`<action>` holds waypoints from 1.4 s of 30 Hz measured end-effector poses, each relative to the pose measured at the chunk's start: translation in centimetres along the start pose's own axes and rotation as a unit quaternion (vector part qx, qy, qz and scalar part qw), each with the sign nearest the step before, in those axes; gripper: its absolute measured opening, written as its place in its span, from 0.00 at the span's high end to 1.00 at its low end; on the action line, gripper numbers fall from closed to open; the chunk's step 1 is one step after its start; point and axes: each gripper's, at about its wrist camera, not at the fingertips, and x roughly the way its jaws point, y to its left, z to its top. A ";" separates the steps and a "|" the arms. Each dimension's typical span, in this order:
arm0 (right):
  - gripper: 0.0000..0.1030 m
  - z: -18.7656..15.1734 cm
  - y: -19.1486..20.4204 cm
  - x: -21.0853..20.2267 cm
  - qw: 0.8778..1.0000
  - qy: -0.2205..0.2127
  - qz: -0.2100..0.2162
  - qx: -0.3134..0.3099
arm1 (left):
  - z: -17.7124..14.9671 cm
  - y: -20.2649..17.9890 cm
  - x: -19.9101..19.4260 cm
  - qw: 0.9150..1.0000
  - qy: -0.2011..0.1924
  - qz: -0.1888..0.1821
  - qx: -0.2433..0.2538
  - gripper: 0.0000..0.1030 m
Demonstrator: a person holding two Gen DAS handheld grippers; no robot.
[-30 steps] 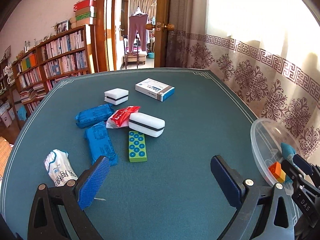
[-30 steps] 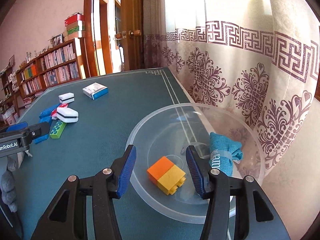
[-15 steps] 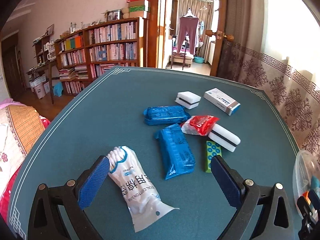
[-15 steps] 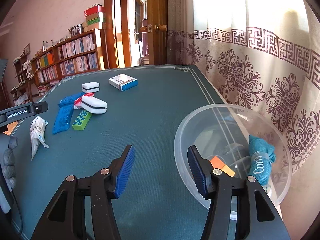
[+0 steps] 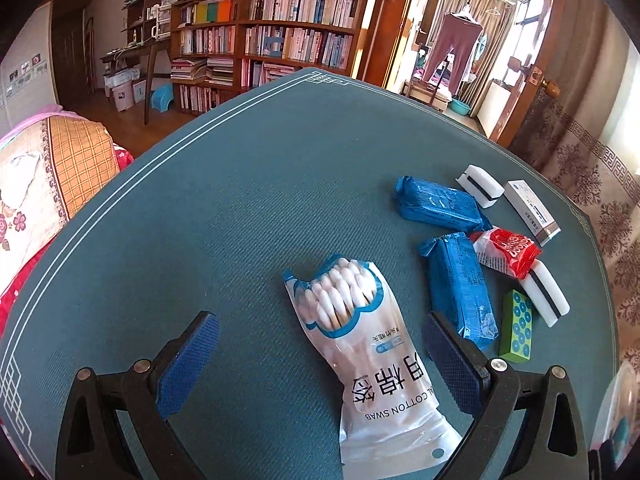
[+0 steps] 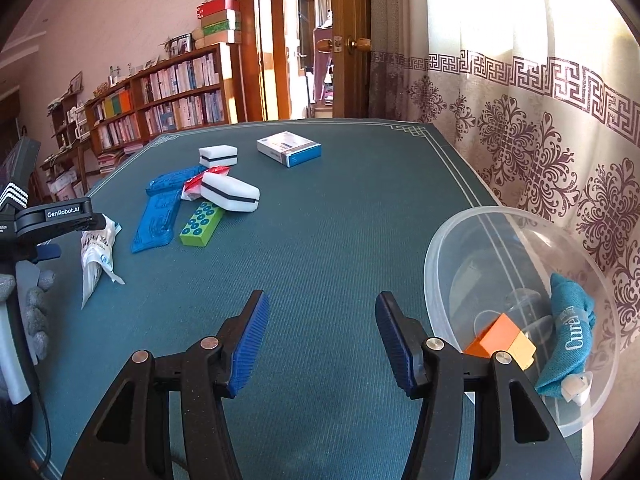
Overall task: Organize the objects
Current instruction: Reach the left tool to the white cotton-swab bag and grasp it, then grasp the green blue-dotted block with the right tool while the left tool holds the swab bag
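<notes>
A white bag of cotton swabs point(image 5: 360, 344) lies on the green table between the wide-apart fingers of my left gripper point(image 5: 320, 356), which is open and not pressing it. Beyond it to the right lie two blue packets point(image 5: 460, 288), a red packet point(image 5: 506, 252), two white sponges point(image 5: 546, 296) with dark stripes, a green studded brick point(image 5: 517, 330) and a white-and-blue box point(image 5: 530, 212). My right gripper point(image 6: 320, 340) is open over bare table. Just right of it stands a clear plastic bowl point(image 6: 448, 248) holding an orange-yellow block point(image 6: 500, 338) and a teal pouch point(image 6: 568, 340). The swab bag point(image 6: 96, 252) also shows beside the left gripper's body.
The table's edges point(image 5: 160, 152) run close on the left and far side. A patterned curtain point(image 6: 540, 140) hangs just behind the bowl. A bookshelf point(image 5: 272, 40) and an open doorway point(image 5: 460, 40) stand beyond the table. A gloved hand point(image 6: 36, 312) holds the left tool.
My left gripper swung left and down from the brick pile, and the swab bag now lies between its fingers. My right gripper drew back and left out of the bowl.
</notes>
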 end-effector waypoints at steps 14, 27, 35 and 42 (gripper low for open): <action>0.45 -0.7 1.1 1.5 1.000 0.024 0.011 -0.006 | -0.1 0.4 1.8 0.999 0.016 -0.009 0.034 0.04; 0.45 1.2 2.8 3.5 0.998 0.043 0.054 0.003 | -0.2 0.0 0.7 0.991 0.012 -0.086 0.098 0.36; 0.45 3.4 5.4 6.4 0.994 0.051 0.095 0.013 | -0.4 0.3 0.2 0.988 0.014 -0.097 0.120 0.45; 0.46 5.2 7.6 10.2 0.991 0.072 0.109 0.015 | -0.6 0.3 0.2 0.985 0.014 -0.103 0.134 0.45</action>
